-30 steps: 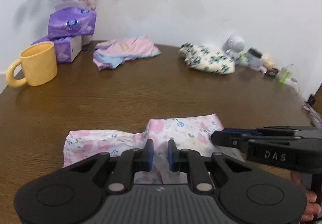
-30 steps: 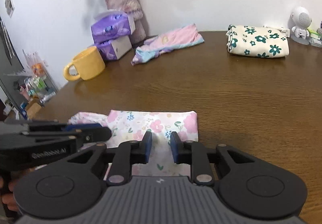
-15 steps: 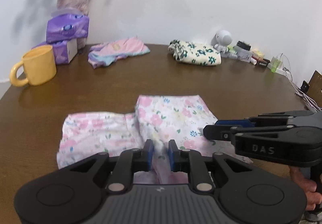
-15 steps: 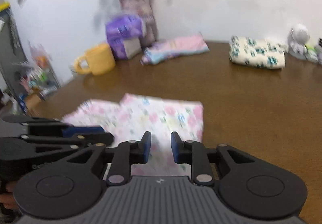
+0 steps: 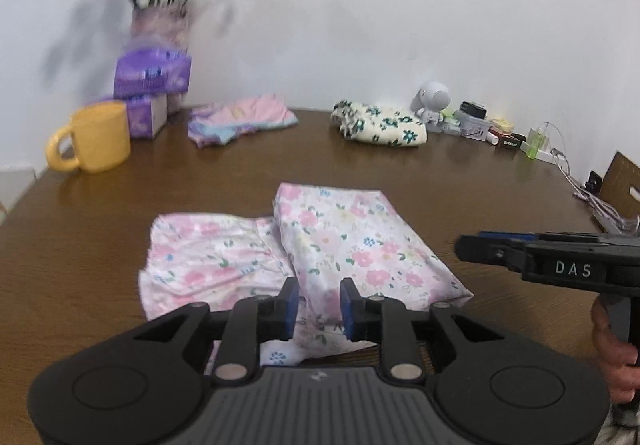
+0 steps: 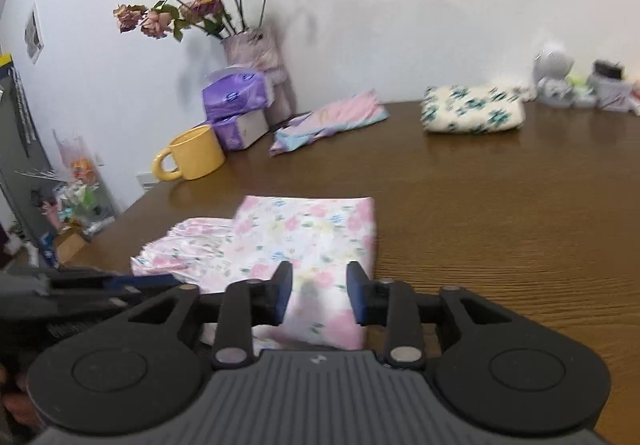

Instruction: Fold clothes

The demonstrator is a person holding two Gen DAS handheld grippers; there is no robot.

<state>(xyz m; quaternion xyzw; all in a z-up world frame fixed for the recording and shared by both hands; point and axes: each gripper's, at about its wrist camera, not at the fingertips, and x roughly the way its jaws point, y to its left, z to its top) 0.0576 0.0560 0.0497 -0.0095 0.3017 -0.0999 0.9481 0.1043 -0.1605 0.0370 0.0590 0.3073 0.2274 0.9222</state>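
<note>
Three garments lie on the wooden table (image 5: 460,181): one pink floral garment (image 5: 344,245) partly folded, plus two folded ones at the back. The left gripper (image 5: 319,303) and right gripper (image 6: 319,293) both hover over it with jaws parted, holding nothing.

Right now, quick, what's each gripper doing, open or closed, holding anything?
Left gripper: open, holding nothing, above the pink floral garment.
Right gripper: open, holding nothing, over the same garment.

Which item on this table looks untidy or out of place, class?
The pink floral garment is only half folded: its right part is doubled over neatly, while the left part lies rumpled and spread on the table. The pastel garment at the back is also loosely bunched. Nothing looks spilled or damaged.
</note>
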